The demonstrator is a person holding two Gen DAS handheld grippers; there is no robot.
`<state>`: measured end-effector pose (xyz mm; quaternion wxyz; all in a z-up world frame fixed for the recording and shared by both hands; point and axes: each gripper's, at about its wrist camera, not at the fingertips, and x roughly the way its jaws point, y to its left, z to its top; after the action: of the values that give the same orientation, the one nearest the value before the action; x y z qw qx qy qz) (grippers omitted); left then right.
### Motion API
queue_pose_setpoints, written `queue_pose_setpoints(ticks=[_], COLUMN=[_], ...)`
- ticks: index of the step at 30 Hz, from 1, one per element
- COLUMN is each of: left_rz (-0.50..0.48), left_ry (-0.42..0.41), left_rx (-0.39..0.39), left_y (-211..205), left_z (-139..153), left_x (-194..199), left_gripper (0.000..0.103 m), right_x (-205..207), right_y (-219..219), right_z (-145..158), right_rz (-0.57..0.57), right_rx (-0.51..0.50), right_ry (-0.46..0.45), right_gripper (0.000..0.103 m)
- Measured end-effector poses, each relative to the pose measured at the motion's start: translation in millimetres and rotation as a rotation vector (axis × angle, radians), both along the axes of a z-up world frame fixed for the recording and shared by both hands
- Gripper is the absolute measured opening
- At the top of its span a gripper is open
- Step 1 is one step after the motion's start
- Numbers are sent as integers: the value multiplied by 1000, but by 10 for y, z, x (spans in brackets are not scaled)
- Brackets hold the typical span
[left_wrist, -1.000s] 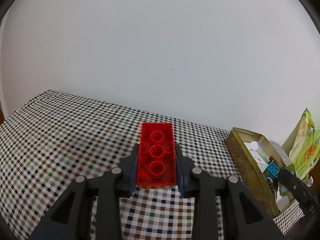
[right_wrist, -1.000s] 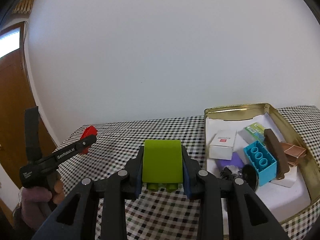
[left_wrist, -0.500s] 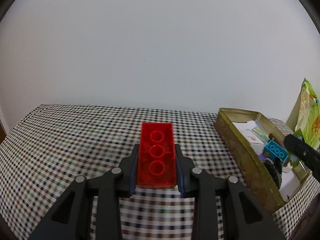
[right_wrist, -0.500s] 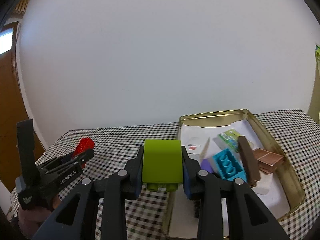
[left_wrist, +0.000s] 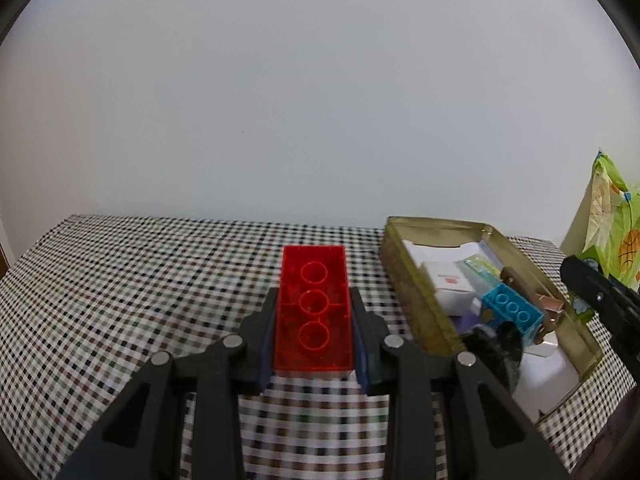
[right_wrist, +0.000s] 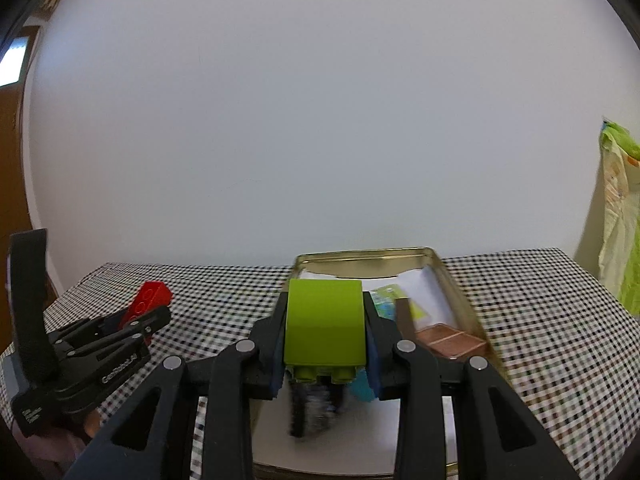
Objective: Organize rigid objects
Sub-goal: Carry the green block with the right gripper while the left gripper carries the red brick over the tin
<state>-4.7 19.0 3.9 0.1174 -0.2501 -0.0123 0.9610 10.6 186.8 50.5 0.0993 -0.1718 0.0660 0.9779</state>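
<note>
The left gripper (left_wrist: 314, 312) is clamping a red brick (left_wrist: 313, 304); the right gripper (right_wrist: 325, 330) is gripping a green brick (right_wrist: 324, 326), seemingly above the blurred tin (right_wrist: 452, 280).

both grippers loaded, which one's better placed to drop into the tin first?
Right. Its gripper holds the green block directly in line with the gold tin; the left gripper with the red brick has the tin off to one side.

a plain white wall (left_wrist: 320, 120) rises behind the checkered tablecloth (left_wrist: 140, 280).

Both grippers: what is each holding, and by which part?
Left gripper clamps the red brick by its long sides; right gripper clamps the green brick by its sides.
</note>
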Motion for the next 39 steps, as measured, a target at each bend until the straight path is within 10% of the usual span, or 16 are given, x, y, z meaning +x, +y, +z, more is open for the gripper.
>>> queue_pose_setpoints(ticks=[39], left_rz=[-198], left_ry=[38], left_rx=[-80], left_y=[1381], left_z=[51], left_x=[81], left_gripper=[30], right_x=[-14], right_y=[910], right_z=[-217], right_rz=[-154], right_rx=[19], right_ry=[-97], right_gripper=[34])
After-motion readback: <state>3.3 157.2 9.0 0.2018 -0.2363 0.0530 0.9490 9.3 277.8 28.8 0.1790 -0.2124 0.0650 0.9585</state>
